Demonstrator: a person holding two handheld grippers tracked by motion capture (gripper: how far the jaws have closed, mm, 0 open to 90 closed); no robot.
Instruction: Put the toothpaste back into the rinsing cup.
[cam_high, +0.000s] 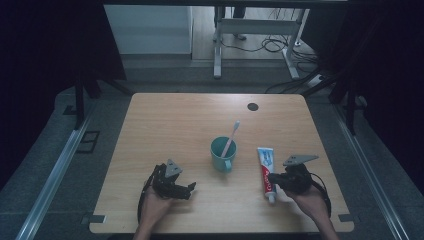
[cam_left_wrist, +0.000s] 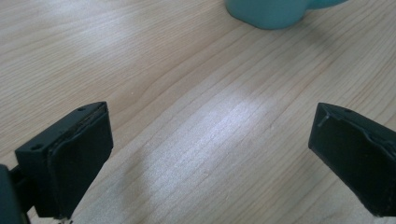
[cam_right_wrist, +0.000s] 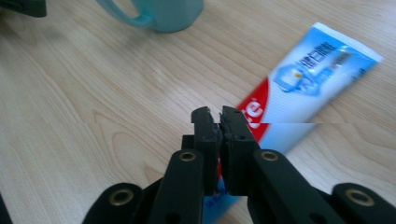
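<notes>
A teal mug (cam_high: 222, 155) stands near the middle of the wooden table (cam_high: 175, 120), with a pink toothbrush (cam_high: 230, 136) leaning in it. A red, white and blue toothpaste tube (cam_high: 266, 167) lies flat to the mug's right. My right gripper (cam_high: 276, 181) hovers at the tube's near end. In the right gripper view its jaws (cam_right_wrist: 219, 116) are pressed together above the tube (cam_right_wrist: 317, 74), and I see nothing between the pads. My left gripper (cam_high: 191, 188) rests at the front left, open over bare wood (cam_left_wrist: 210, 116), with the mug's base (cam_left_wrist: 268, 11) ahead of it.
A dark round hole (cam_high: 252, 106) sits in the tabletop at the back right. The table's front edge runs just behind both hands. Beyond the far edge stand a white desk frame (cam_high: 218, 45) and loose cables (cam_high: 272, 45) on the floor.
</notes>
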